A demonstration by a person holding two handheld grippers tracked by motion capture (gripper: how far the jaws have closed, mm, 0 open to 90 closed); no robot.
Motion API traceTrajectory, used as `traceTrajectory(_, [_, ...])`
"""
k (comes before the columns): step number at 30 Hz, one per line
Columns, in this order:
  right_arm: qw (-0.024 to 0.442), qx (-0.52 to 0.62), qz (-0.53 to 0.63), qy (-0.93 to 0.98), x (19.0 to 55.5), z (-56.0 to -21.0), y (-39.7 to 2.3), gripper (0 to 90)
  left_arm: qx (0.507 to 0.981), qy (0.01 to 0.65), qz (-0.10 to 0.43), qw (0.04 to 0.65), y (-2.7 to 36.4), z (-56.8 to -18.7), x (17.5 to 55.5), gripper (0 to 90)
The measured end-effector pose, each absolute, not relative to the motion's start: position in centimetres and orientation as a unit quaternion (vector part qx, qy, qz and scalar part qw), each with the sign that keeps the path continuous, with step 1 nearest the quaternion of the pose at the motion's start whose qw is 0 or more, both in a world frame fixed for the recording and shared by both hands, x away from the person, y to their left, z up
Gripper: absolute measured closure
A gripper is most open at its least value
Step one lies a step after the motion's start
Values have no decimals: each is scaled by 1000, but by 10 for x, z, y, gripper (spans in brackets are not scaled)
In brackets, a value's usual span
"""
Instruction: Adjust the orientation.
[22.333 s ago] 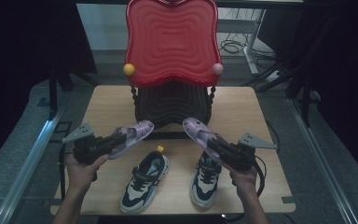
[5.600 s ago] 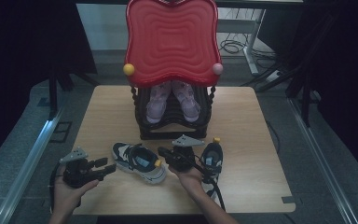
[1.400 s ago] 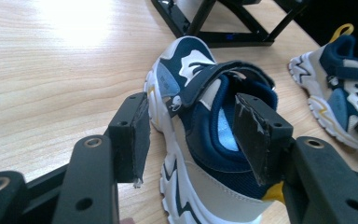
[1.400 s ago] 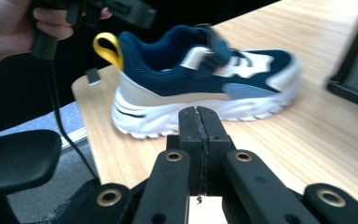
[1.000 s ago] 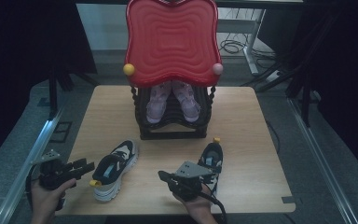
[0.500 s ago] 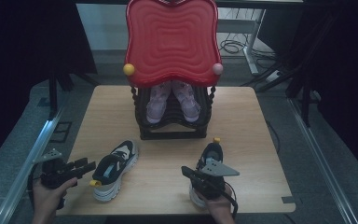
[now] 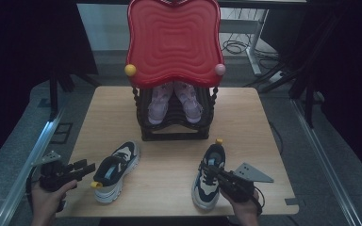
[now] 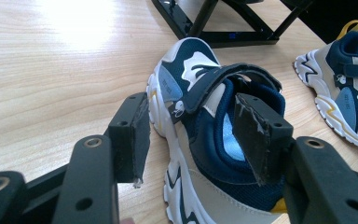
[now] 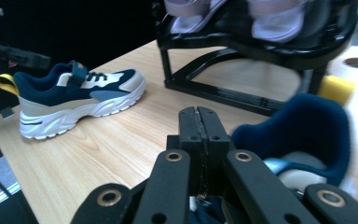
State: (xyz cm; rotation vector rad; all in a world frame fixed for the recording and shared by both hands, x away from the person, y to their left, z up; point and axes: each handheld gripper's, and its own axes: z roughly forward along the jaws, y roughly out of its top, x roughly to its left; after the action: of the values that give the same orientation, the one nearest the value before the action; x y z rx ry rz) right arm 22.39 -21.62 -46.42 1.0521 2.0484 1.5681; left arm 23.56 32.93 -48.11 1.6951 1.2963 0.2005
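Black left gripper jaws wide, straddling left sneaker; right gripper jaws pressed together over right sneaker

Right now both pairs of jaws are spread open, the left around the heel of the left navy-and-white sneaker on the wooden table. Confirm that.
Not quite. Only the left gripper is open, its jaws astride the heel of the left navy-and-white sneaker on the wooden table. The right gripper view shows the right gripper with its jaws pressed shut.
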Motion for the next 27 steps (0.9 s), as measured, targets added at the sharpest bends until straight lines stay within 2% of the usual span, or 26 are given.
traceTrajectory(10, [183, 401, 550, 709, 221, -475, -257, 898, 697, 531, 80, 476, 330, -483, 236, 461])
traceTrajectory(15, [191, 396, 543, 716, 221, -481, -262, 898, 699, 531, 76, 473, 328, -485, 234, 460])
traceTrajectory(27, [175, 403, 532, 723, 216, -501, -275, 898, 693, 538, 81, 473, 331, -485, 229, 459])
